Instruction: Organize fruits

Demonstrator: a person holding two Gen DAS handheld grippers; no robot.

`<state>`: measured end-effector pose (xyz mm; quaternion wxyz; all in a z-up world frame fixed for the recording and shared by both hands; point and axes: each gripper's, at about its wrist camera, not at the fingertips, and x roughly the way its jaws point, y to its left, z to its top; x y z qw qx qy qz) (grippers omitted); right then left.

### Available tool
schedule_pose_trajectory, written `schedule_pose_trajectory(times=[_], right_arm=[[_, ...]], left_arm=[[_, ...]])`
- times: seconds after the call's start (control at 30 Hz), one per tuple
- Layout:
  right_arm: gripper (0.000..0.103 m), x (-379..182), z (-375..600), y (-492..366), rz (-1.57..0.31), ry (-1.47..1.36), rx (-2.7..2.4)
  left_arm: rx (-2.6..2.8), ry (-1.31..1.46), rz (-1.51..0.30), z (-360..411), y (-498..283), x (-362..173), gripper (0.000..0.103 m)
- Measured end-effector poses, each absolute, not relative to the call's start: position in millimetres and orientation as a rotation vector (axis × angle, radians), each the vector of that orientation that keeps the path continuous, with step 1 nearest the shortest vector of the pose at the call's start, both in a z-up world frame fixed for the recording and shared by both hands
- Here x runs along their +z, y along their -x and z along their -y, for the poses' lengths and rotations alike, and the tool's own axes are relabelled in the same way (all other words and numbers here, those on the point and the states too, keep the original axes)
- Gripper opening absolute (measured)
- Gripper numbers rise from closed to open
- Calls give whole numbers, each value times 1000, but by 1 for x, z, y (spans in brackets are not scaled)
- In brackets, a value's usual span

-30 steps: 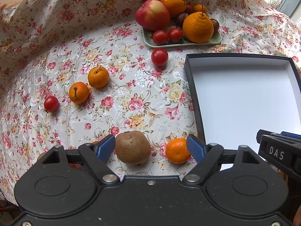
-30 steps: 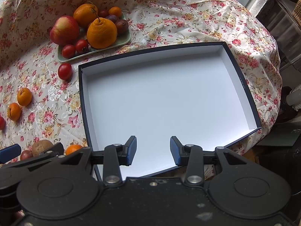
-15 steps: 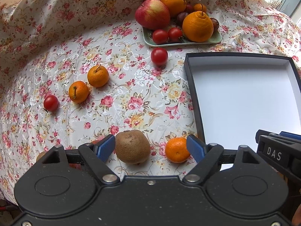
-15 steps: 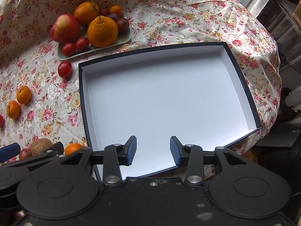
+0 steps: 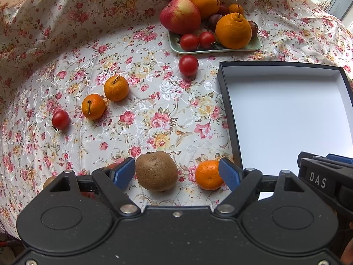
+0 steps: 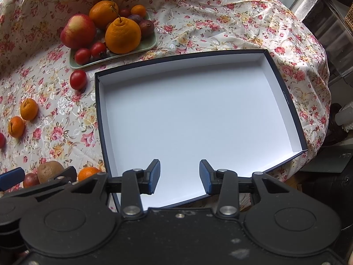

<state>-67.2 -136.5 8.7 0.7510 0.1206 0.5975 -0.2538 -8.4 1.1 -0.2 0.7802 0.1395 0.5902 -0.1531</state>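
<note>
Nothing gathered yet. The dark-walled box [image 6: 286,101] with a white floor lies on the floral tablecloth [image 5: 154,101] and has no fruit in it.

Left gripper [image 5: 176,172] hangs above the near edge of the cloth, jaws spread wide and holding nothing. In its own view a kiwi [image 5: 156,171] and a small mandarin [image 5: 207,174] lie on the cloth in the gap between the blue pads [image 5: 122,172], neither touched as far as can be told. Something reddish sits half hidden behind the left finger; it looks like a dark plum but I cannot be sure.

Right gripper [image 6: 178,176] sits over the box's near side, jaws apart, only white floor between them.

Loose fruit on the cloth: two stemmed mandarins [image 5: 115,88] and [image 5: 93,109] close together, a tomato [image 5: 60,120] at far left, another tomato [image 5: 188,65] just in front of the green tray [image 5: 253,45]. The tray carries an apple [image 5: 180,15], a large knobbed orange [image 5: 233,31], a round orange [image 5: 205,3], two more tomatoes [image 5: 189,42] and some dark plums.

Step in hand, as I read it: choosing the first pick, likely the kiwi. The next move calls for lowering the left gripper and centring it on one fruit only, since the mandarin lies near enough to be caught or knocked. Round fruit may roll on the slick cloth, so close gently.
</note>
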Motion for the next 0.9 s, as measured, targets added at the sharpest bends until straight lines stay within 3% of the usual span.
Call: schedule_pose_trajectory(times=[0.33,0.57,0.7,0.9], right_arm=[[41,12,124,60,-1291,-271,-531],[41,27,110,54,-1166,-285,-526],[41,31,101,50,-1117,-322,-522],[41,31,82,39,-1098,-405,-465]], left_arm=[[-295,-255,-1245,-19,-1,6,83],[-216,-241,-1174,-44,-15,16,83],[-197,-218,-1150,-63,-23,19,77],[-169,-159,-1105,-96,-30,22,77]])
